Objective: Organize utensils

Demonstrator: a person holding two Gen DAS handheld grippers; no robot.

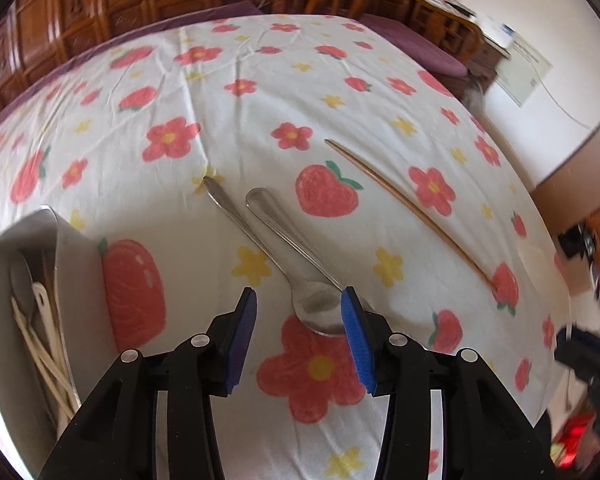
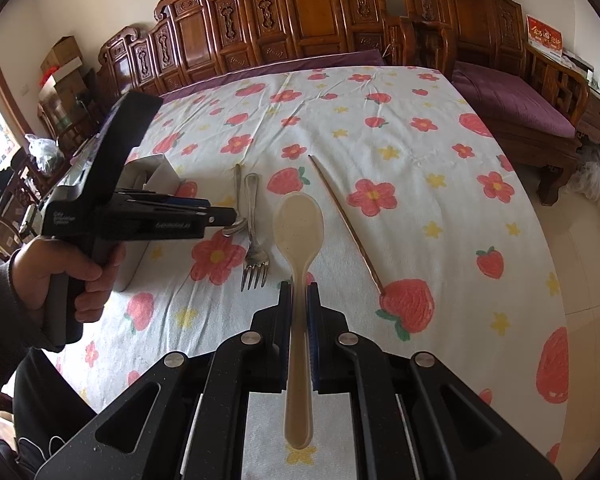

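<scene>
I take the white utensil box point(image 1: 28, 280) as my landmark; my left gripper point(image 1: 298, 322) hovers just beside it with its jaws apart, straddling the bowl of the metal spoon point(image 1: 316, 308) without pressing it, as far as I can see; this step reads as the pickup of that spoon; next I need to close squarely on the bowl, lift and carry it to the box. My right gripper point(image 2: 299, 312) is clamped on the beige spoon point(image 2: 298, 224), held above the cloth, further from the box. Count: one metal spoon, one fork point(image 2: 254, 256) touching it, one brown chopstick point(image 1: 412, 212) well apart from the box; inside the box several pale utensils, number unclear.
</scene>
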